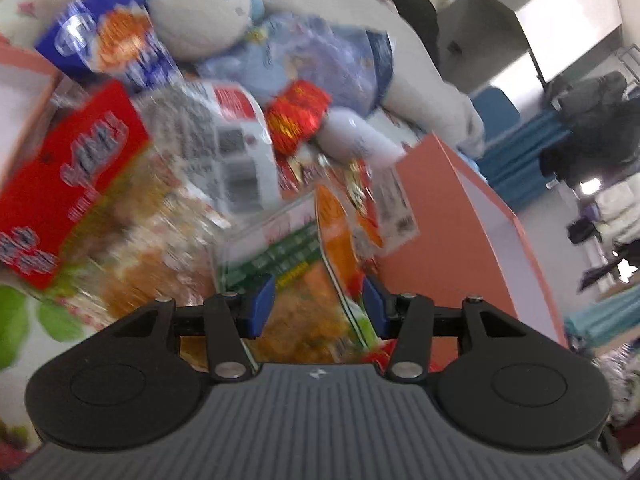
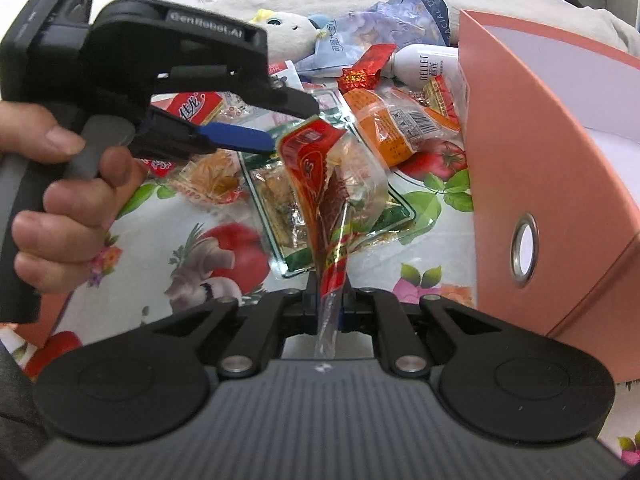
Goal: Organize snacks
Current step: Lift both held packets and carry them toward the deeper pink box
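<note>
The right claw (image 2: 328, 300) is clamped on the clear tail end of a red snack packet (image 2: 320, 184), which stands up from the jaws and leans over the pile. The left claw (image 2: 280, 128) has its jaws apart, blue pads (image 1: 258, 306) either side of nothing gripped, nose aimed down at the packets just beside the red one's top.

Risks (judged, not seen):
- Grip sits on the thin seal only; the packet may slip or swing out if the right hand tilts.
- The left claw is near the held packet's upper edge; closing now could snag its wrapper instead of a loose item.
- The left wrist view is blurred, so target ID there is uncertain.

Surroundings: a green-bordered clear packet (image 2: 344, 216) lies under the held one on the floral-cloth worktop (image 2: 152, 248). An orange packet (image 2: 384, 120) rests near the salmon-pink box (image 2: 560, 184), the probable destination, w/ its tall wall to clear on the right. Further back: a red foil sachet (image 2: 362, 74), a white bottle (image 2: 424, 62), a plush toy (image 2: 286, 32) and a blue-white bag (image 2: 376, 26). The person's hand (image 2: 68, 200) grips the left tool's handle.
</note>
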Available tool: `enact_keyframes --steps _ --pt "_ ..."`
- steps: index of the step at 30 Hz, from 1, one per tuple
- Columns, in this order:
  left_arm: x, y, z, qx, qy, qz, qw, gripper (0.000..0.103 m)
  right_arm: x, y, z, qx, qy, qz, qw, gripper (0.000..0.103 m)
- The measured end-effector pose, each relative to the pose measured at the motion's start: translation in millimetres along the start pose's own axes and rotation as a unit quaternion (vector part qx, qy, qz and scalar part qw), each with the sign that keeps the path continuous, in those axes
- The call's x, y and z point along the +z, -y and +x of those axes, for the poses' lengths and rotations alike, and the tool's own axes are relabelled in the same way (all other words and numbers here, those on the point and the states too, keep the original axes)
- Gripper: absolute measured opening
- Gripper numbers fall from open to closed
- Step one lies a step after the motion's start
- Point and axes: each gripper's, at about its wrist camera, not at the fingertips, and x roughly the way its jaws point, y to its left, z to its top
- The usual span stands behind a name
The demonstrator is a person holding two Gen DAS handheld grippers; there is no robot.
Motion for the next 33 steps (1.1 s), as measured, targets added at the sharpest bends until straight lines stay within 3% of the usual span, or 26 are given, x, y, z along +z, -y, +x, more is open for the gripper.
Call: enact_keyframes --steps 8,9,11,14,19,33 --pt "-2.7 19.8 22.5 0.054 -0.013 0.040 0.9976 0.050 0.8 1.7 3.0 0.006 0.004 0.003 1.000 0.009" --pt "-3.8 22.3 23.7 0.063 -0.014 0.047 0.9968 0.045 0.7 1.5 2.9 0.007 0.004 0.003 1.000 0.009" --pt "-4.4 25.7 26.8 0.081 -0.020 0.059 0.9947 0.022 0.3 1.2 3.0 0.007 0.006 0.002 1.000 0.009" --pt "-7.8 25.8 30.2 0.107 -0.024 0.070 0.9915 0.006 -0.8 1.6 2.9 0.008 0.008 0.001 1.000 0.009" --pt "-10.0 25.9 19.7 0.113 -0.009 0.051 0.9923 0.001 -2.4 3.1 1.3 0.011 0.013 0.010 1.000 0.009" --pt "-17.0 27.2 -20.3 0.149 0.056 0.047 0.9861 0.002 -4.1 5.5 -6.4 0.013 0.008 0.031 0.999 0.009"
